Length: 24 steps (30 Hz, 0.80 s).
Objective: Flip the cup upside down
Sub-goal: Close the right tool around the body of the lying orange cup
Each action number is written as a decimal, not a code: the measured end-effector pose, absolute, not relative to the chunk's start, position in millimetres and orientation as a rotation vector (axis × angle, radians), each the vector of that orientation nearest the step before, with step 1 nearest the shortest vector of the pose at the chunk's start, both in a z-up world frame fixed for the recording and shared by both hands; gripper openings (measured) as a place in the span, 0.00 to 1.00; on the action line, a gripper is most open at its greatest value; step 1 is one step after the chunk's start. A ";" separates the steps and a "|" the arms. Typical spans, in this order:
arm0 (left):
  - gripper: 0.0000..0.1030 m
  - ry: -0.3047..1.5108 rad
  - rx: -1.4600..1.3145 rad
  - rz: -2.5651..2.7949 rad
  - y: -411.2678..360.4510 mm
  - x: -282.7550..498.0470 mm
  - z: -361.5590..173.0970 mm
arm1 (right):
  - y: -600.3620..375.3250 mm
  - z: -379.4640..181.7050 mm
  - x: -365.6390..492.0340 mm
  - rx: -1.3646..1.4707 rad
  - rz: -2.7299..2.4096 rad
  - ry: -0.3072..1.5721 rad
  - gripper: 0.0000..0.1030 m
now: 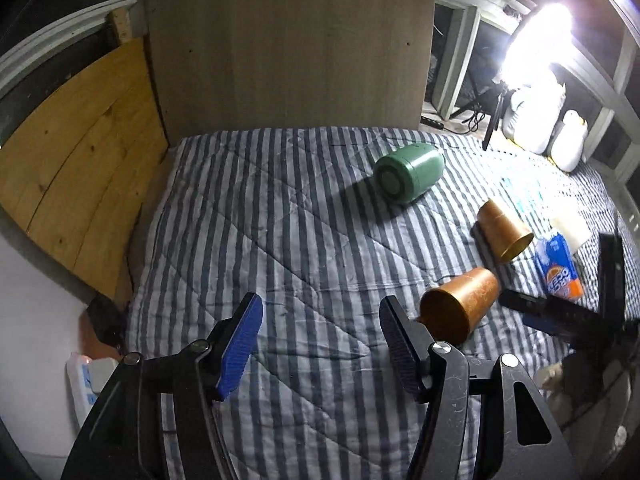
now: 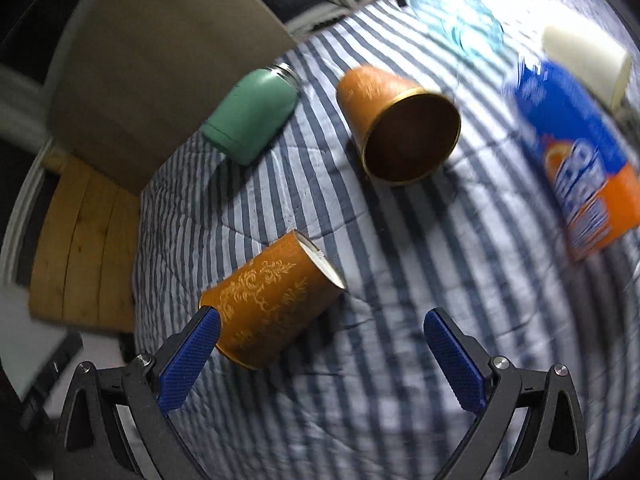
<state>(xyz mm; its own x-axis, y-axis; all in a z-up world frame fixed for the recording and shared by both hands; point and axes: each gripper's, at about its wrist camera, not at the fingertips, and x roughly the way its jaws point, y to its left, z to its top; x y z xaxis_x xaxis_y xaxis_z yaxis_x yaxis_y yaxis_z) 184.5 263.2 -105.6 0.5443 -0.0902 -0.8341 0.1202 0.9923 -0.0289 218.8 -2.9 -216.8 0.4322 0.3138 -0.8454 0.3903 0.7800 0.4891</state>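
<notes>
- Covering the whole scene, your striped quilt [image 2: 400, 320] is soft, an unsteady base; wooden boards [image 1: 80, 168] stand far left.
- Lying sideways near your right gripper [image 2: 320, 356], spread and empty, the near orange cup [image 2: 272, 300] looks light and crushable; grip mid-wall.
- Your left gripper [image 1: 320, 344] is spread too.

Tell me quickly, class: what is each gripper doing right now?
Left gripper: open, holding nothing.
Right gripper: open, holding nothing, beside the nearer orange cup.
</notes>
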 end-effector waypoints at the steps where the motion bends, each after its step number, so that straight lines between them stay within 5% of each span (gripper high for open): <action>1: 0.63 0.991 0.029 -0.134 266.7 185.5 -106.5 | -0.1 -218.4 220.4 0.724 -0.067 1.152 0.97; 20: 0.63 1.000 -0.006 -0.163 296.6 199.1 -117.7 | 19.2 -250.1 256.4 0.792 -0.105 1.236 0.97; 24: 0.63 0.996 -0.021 -0.165 295.2 200.2 -118.6 | 22.8 -246.0 258.7 0.752 -0.047 1.214 0.84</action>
<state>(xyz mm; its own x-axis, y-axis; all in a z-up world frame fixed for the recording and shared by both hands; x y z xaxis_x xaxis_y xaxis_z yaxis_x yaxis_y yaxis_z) 200.2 295.2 -118.6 0.5320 -0.1485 -0.8336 0.1290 0.9872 -0.0935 258.7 22.8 -246.0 0.3790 0.3516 -0.8560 0.4167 0.7611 0.4971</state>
